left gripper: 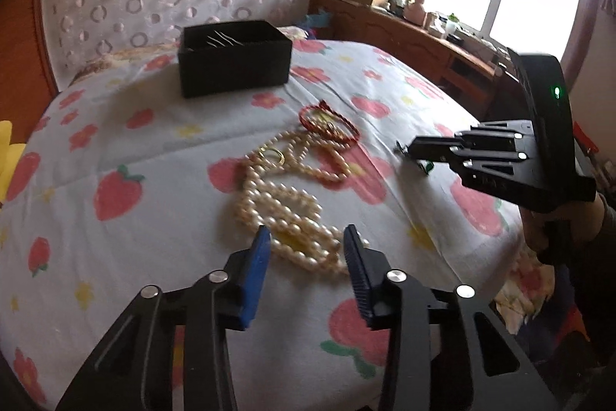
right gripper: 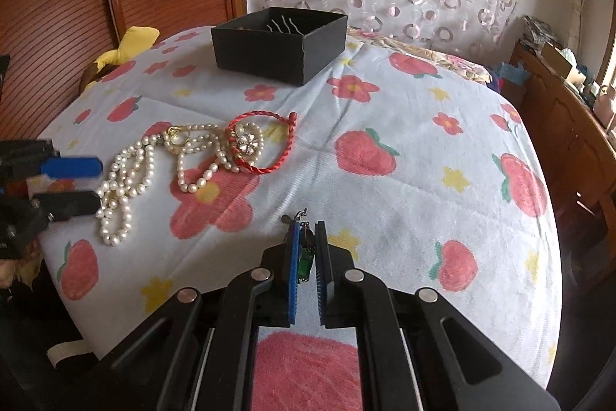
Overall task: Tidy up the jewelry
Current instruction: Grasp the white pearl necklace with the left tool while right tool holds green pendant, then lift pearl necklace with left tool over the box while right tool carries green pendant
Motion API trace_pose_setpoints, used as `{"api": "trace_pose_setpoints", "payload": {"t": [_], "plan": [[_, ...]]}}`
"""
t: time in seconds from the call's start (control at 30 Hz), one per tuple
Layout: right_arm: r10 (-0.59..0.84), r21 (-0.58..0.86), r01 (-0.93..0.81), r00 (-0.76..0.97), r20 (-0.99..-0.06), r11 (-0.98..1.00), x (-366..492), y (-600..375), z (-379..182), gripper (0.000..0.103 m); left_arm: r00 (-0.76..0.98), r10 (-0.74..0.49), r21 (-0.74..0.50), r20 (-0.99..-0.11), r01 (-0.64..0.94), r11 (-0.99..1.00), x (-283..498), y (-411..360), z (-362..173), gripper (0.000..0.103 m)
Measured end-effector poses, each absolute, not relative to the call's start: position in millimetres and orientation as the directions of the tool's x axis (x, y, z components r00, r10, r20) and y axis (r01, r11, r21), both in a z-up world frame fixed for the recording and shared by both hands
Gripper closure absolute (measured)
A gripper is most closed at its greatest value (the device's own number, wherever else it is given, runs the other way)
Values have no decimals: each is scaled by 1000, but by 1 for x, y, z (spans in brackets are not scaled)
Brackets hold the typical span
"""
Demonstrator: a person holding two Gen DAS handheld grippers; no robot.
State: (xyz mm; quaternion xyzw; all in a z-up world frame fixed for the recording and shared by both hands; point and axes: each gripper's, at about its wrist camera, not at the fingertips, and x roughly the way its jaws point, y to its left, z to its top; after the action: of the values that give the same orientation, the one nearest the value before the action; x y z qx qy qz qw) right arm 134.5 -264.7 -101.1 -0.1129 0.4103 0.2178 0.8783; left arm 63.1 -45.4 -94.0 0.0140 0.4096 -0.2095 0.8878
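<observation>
The right claw point(right gripper: 307, 249) is nearly closed, pinching a small green drop earring point(right gripper: 306, 262) by its hook, probably so it hangs free for the carry to the black box point(right gripper: 279, 45) far ahead. The left claw point(left gripper: 306, 249) gapes wide and empty, straddling the near loops of the pearl necklace point(left gripper: 285, 214) on the bed point(left gripper: 154, 126). The red cord bracelet point(right gripper: 265, 141) lies just beyond the pearls.

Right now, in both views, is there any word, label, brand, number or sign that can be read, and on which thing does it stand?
No readable text in either view.
Black box: plain sides, no label.
Right tool: only a green light on its body, no letters.
Left tool: no markings.
Items on the wooden sideboard: too small and blurred to read.
</observation>
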Motion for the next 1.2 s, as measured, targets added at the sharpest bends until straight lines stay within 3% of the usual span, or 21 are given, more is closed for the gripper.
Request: {"api": "trace_pose_setpoints", "payload": {"t": [0.27,0.33,0.37,0.83,0.97,1.1,1.2], "plan": [[305,7,-468,566,-766,884,135,-268,-103,93,569,-366,-143,-736,398,906,63,-53,-96,69],[307,8,-467,567,-765,884,135,-269,-103,93,584,-338,-107,-738,394,913,63,-54,-96,83],[307,9,-467,566,-765,884,135,-269,-103,93,583,-333,-101,-741,394,914,64,-54,-97,96],[306,8,-468,567,-765,884,135,-269,-103,93,638,-286,-110,-715,301,947,71,1,-75,96],[307,9,-468,565,-766,884,135,-269,-103,92,671,-319,-133,-670,315,940,67,5,-56,96],[319,20,-478,553,-770,878,134,-266,-104,83,705,-346,-133,-619,340,931,68,3,-28,96],[309,4,-480,557,-771,877,133,-263,-103,82,730,-362,-132,-579,355,926,71,1,-6,96]]}}
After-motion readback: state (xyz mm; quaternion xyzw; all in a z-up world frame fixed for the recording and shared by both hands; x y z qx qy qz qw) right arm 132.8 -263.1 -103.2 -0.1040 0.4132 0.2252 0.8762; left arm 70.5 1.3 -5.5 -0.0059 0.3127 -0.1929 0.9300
